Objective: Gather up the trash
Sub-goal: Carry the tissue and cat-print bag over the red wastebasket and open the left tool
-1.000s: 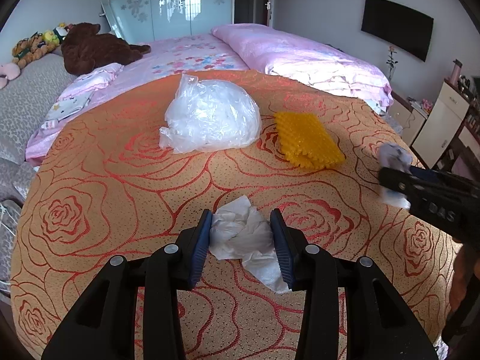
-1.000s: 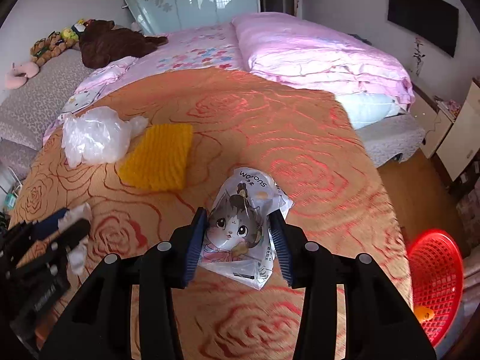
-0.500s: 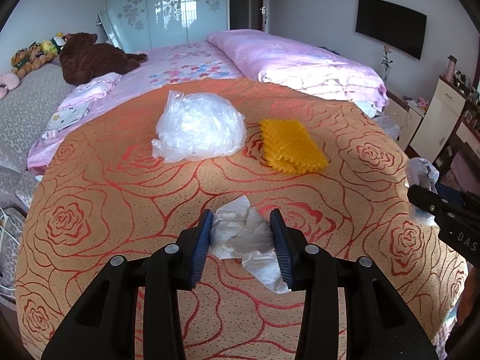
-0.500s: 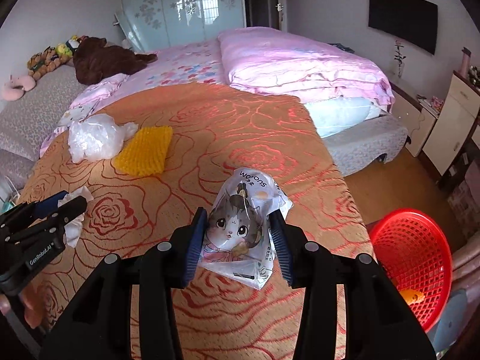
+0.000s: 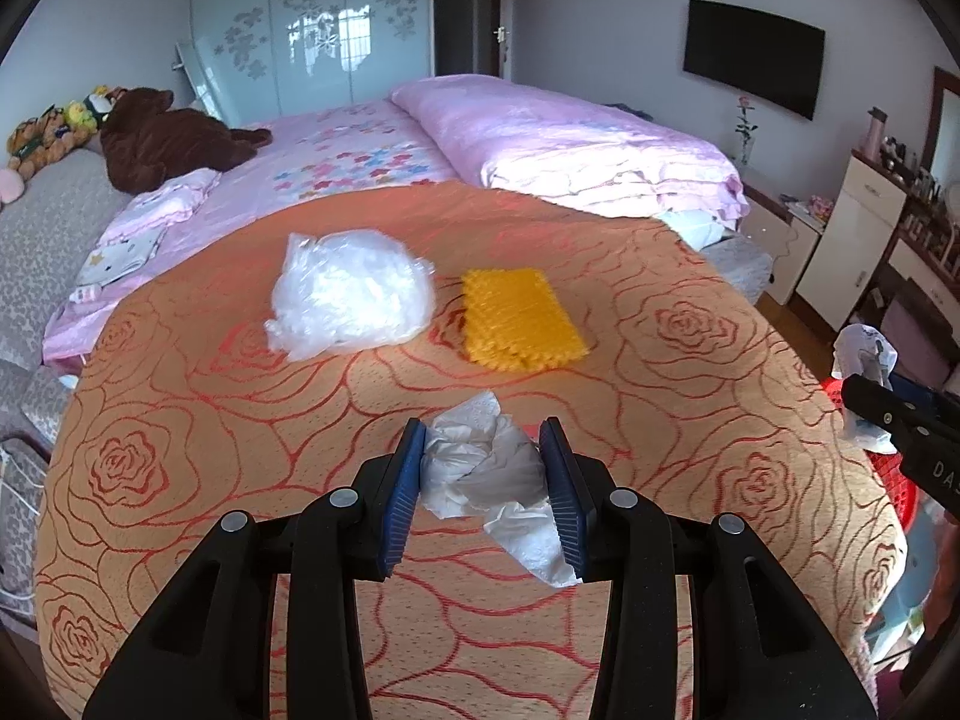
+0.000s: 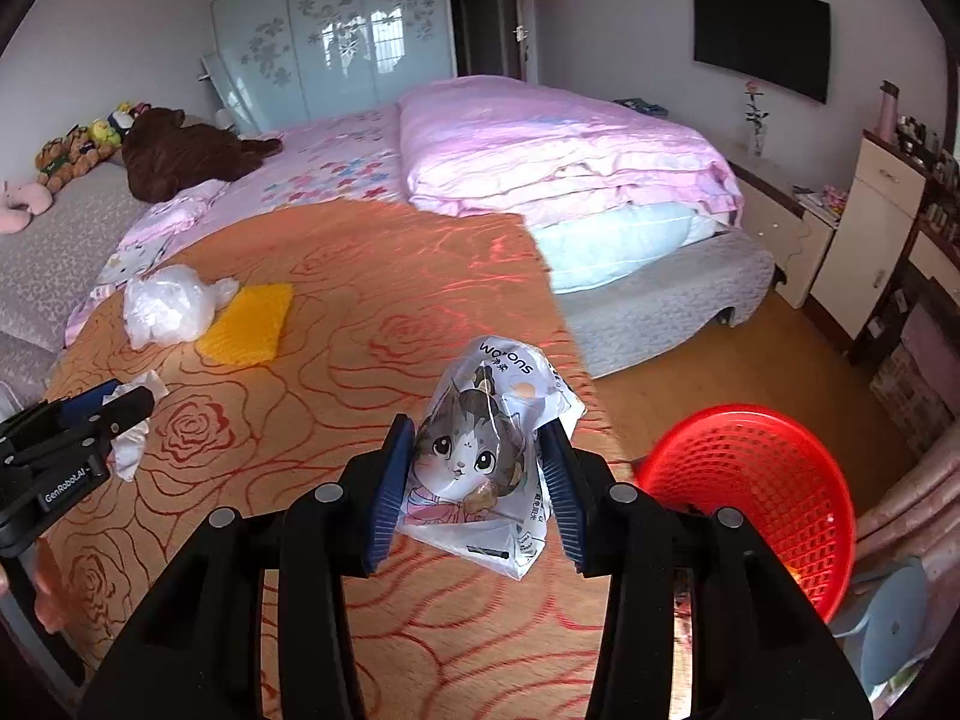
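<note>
Wrapper (image 6: 480,468) upright, lengthwise between right gripper (image 6: 480,480) pads

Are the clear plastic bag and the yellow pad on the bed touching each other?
Apart. In the left wrist view, a strip of orange bedspread shows between the clear plastic bag and the yellow pad. The right wrist view makes them overlap, so it settles nothing.

Left tongs (image 5: 483,483) angled downward, clamped on a load, right tongs (image 6: 474,480) likewise
</note>
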The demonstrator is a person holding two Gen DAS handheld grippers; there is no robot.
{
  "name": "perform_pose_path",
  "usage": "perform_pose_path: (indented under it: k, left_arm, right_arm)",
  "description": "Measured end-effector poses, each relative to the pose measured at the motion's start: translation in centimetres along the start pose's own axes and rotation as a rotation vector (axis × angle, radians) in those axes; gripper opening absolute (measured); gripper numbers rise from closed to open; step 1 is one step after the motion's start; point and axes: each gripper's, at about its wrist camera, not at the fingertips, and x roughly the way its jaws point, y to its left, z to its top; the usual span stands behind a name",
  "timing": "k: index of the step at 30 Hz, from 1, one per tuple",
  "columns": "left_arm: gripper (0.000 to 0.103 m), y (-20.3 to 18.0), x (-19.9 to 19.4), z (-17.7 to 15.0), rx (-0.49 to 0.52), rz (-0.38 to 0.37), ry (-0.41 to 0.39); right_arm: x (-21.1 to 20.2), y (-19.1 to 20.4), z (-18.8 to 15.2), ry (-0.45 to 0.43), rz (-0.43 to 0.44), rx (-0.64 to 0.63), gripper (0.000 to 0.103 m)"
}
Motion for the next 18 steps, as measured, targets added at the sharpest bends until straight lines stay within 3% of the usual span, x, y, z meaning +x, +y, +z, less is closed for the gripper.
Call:
perform_pose_path:
  k: [18]
  left_arm:
    - [0.038,-6.1,-0.6,1.5,0.092,-0.113,-0.007]
  right_arm:
    - [-2.6,-6.4,-0.3,-0.032,-0.112,0.054,0.042]
